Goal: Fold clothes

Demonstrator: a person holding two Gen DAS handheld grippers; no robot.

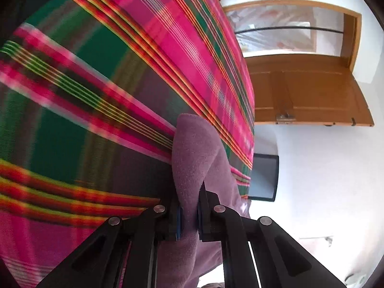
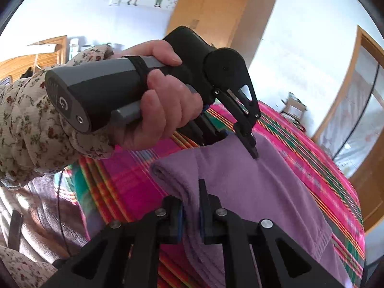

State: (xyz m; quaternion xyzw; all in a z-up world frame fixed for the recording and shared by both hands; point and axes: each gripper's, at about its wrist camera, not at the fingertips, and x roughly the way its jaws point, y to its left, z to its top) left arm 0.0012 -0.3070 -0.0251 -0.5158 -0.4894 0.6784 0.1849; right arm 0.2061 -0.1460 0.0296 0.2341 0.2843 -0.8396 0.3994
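A soft purple fleece garment (image 2: 252,182) hangs lifted over a bed spread with a pink, green and orange striped cloth (image 2: 134,187). In the right wrist view my right gripper (image 2: 190,218) is shut on a fold of the purple garment at its near edge. Farther along the same garment, my left gripper (image 2: 253,152), held by a hand in a flowered sleeve (image 2: 28,124), pinches its far edge. In the left wrist view my left gripper (image 1: 189,218) is shut on a bunched ridge of the purple garment (image 1: 192,153), with the striped cloth (image 1: 96,96) blurred behind.
A wooden door (image 1: 307,91) stands open beside the bed, with a glazed door frame (image 2: 355,110) next to it. A dark flat panel (image 1: 264,177) leans by the white wall. A cardboard box (image 2: 294,106) sits beyond the bed. Tall wooden cupboard (image 2: 216,12) at back.
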